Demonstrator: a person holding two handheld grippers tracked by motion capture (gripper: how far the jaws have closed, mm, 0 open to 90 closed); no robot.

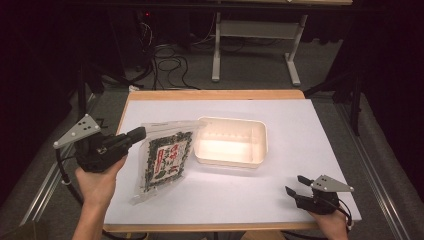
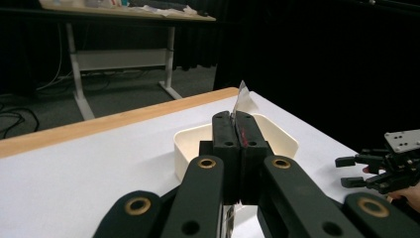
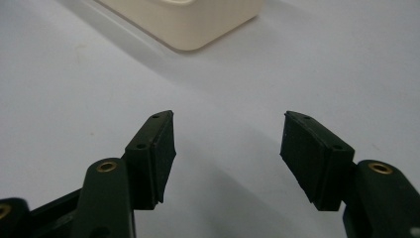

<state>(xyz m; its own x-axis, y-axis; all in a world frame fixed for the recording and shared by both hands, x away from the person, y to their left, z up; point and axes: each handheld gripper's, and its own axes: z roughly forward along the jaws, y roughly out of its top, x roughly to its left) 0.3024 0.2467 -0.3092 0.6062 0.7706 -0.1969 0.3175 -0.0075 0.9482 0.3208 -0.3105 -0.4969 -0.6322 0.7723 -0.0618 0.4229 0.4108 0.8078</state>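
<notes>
A clear snack bag (image 1: 165,157) with a green and red label hangs tilted above the white table, its lower end close to the tabletop. My left gripper (image 1: 139,133) is shut on the bag's upper left edge; in the left gripper view the clear edge of the bag (image 2: 241,101) sticks up between the pressed pads of my left gripper (image 2: 238,130). A cream plastic tub (image 1: 231,142) stands empty just right of the bag. My right gripper (image 1: 296,184) rests open near the front right corner, and my right gripper (image 3: 225,148) has nothing between its jaws.
The white table (image 1: 300,125) has a wooden rim along its far edge. Beyond it are a desk frame (image 1: 252,45) and cables (image 1: 167,65) on the grey floor. The tub's corner (image 3: 188,25) lies ahead of the right jaws.
</notes>
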